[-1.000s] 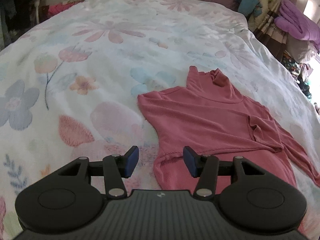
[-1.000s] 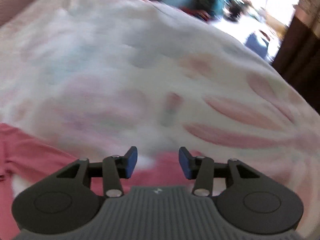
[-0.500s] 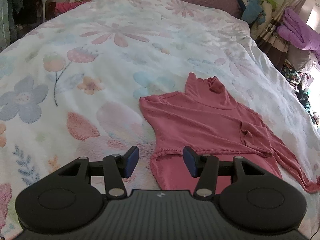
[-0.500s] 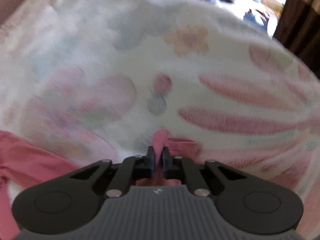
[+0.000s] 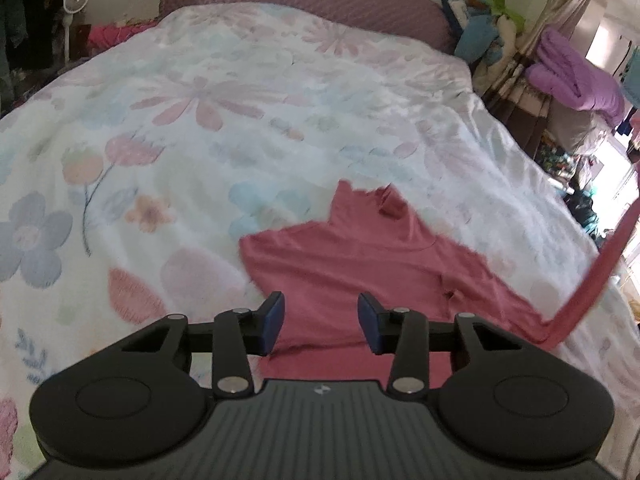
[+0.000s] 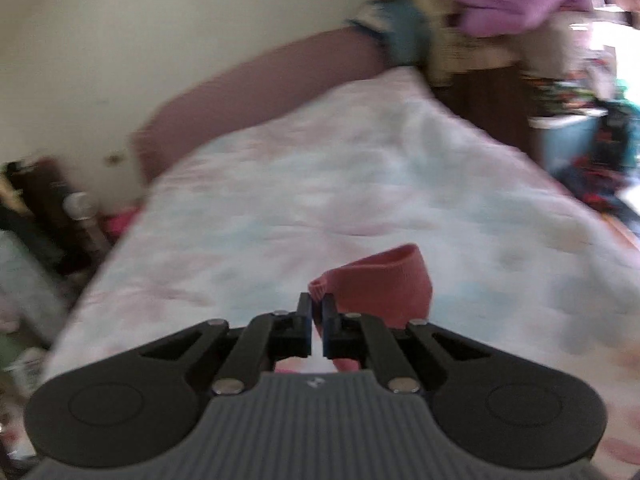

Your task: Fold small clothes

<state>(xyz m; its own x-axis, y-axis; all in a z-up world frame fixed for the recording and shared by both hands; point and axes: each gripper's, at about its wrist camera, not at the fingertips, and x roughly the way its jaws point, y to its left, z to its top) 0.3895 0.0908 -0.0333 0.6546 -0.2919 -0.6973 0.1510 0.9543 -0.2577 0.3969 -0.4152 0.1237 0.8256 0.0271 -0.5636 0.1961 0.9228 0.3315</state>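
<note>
Left wrist view: a pink top [image 5: 360, 272] lies at centre on a floral bed [image 5: 200, 128]; the left gripper [image 5: 319, 322] hovers over its hem, closing on nothing, one sleeve [image 5: 592, 276] pulled up at right. Right wrist view: the right gripper [image 6: 317, 322] pinches the sleeve cuff [image 6: 380, 284] at lower centre, likely to fold it across.

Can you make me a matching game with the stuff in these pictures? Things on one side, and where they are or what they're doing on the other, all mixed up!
Things:
1. pink shirt
2. shirt sleeve
3. right gripper
4. purple blanket

Places or states:
A. pinching a cuff
B. piled beside the bed, far right
C. lying flat on the flowery bedspread
D. lifted up into the air

Pairs: 1-C, 2-D, 3-A, 4-B
</note>
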